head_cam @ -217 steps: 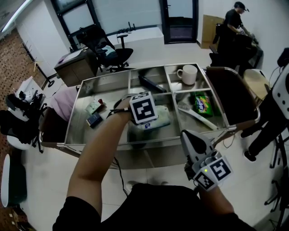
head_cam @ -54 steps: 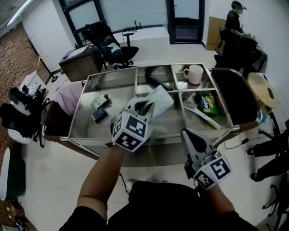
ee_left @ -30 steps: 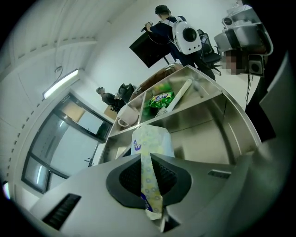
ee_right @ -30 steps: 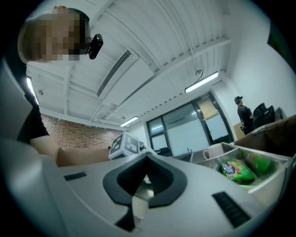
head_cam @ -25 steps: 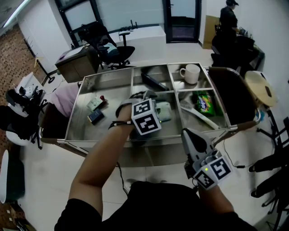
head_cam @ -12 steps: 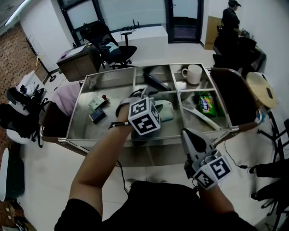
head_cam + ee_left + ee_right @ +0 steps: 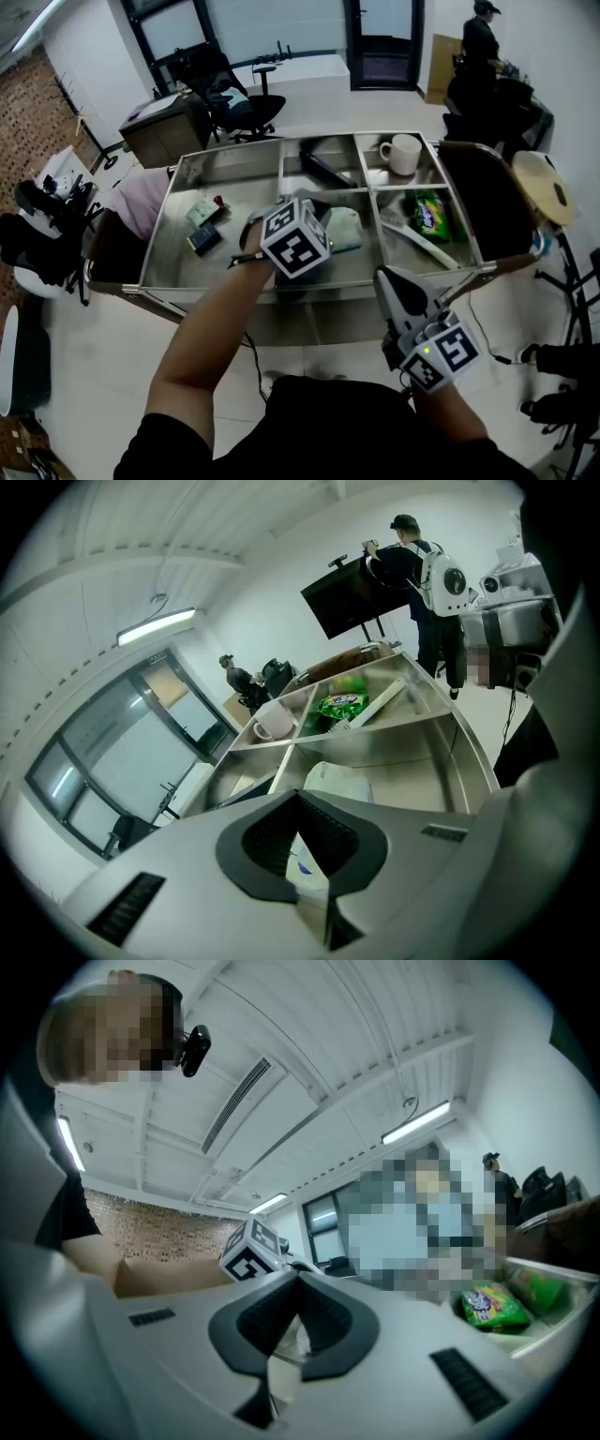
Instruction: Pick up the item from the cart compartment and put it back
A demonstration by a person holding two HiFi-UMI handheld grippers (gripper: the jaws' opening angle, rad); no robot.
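A white packet (image 7: pixel 345 228) lies flat in the cart's middle front compartment; the left gripper view shows the packet (image 7: pixel 339 782) just beyond the jaws. My left gripper (image 7: pixel 311 204) hovers over the near left part of that compartment, its jaws shut together with nothing between them (image 7: pixel 298 794). The packet is free of the pads. My right gripper (image 7: pixel 387 276) hangs back in front of the cart's near rim, shut and empty (image 7: pixel 298 1279).
The steel cart (image 7: pixel 234 161) has several compartments. A white mug (image 7: pixel 401 153) stands at the back right, a green snack bag (image 7: pixel 431 214) and a long white item (image 7: pixel 417 240) lie front right, a black item (image 7: pixel 323 169) back middle, small items (image 7: pixel 202 225) at left. A person (image 7: pixel 483 42) stands far right.
The packet, held up two seconds ago, now lies in the middle compartment. The left gripper's jaws have come together empty and the gripper has shifted slightly over it. The right gripper has stayed put.
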